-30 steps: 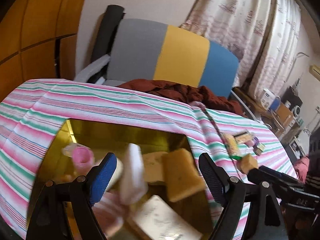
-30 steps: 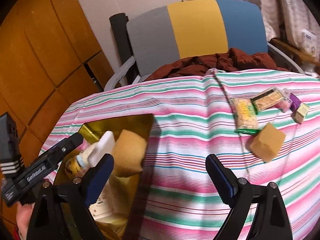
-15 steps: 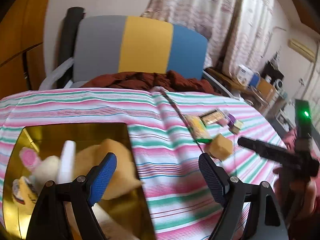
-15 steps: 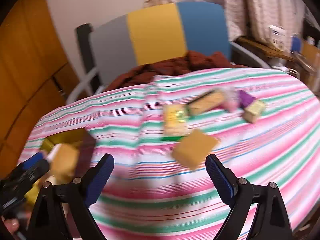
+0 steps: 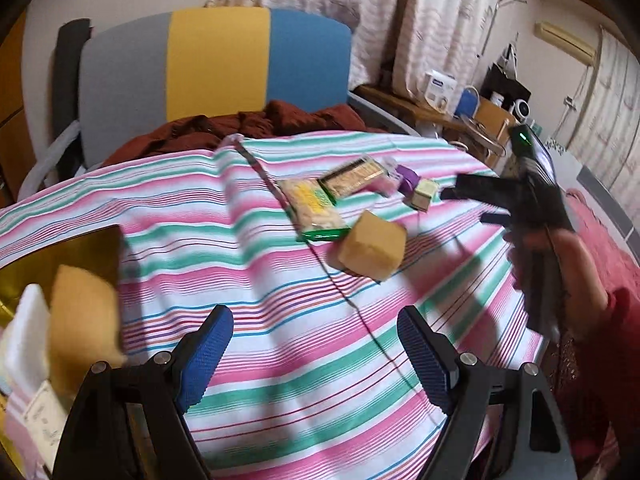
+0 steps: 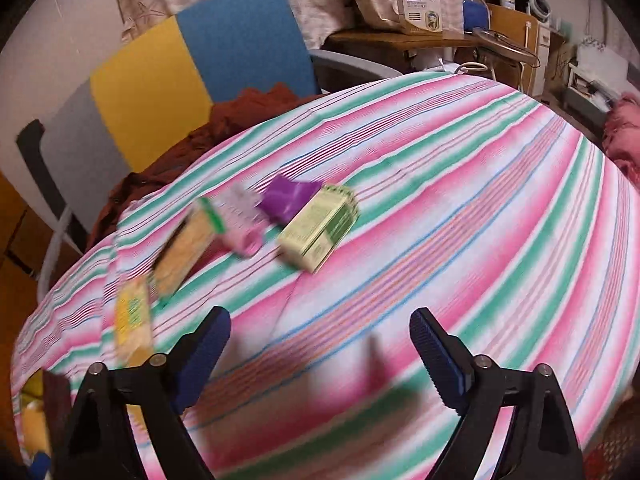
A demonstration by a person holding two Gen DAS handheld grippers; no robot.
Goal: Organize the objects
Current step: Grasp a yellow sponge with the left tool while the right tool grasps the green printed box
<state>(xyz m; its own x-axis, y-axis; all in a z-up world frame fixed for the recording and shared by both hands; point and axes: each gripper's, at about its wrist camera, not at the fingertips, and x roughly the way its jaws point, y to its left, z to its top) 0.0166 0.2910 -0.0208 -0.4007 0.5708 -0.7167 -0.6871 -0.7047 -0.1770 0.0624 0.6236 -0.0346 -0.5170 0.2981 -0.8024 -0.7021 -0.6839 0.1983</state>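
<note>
My left gripper [image 5: 316, 356] hangs open over the striped tablecloth [image 5: 240, 272], nothing between its fingers. Ahead lie a tan sponge block [image 5: 372, 250], a green-yellow snack packet [image 5: 316, 210], a dark gold-printed box [image 5: 354, 174], a purple packet [image 5: 406, 180] and a pale green box [image 5: 424, 194]. At the left a gold box [image 5: 60, 256] holds another sponge [image 5: 82, 320]. My right gripper [image 6: 320, 356] is open with its jaws closing on nothing, short of the pale green box [image 6: 320, 228] and purple packet [image 6: 288, 198]. The left wrist view shows that right gripper [image 5: 464, 206] in a hand [image 5: 560, 264].
A chair [image 5: 216, 64] with a grey, yellow and blue back stands behind the table, dark red cloth [image 5: 240, 124] on its seat. A thin cord [image 5: 340, 292] runs across the tablecloth. A cluttered shelf [image 6: 420, 36] stands at the far right.
Both views have swung right, away from the gold box and toward the loose items. The right gripper has travelled right and now hovers near the pale green box.
</note>
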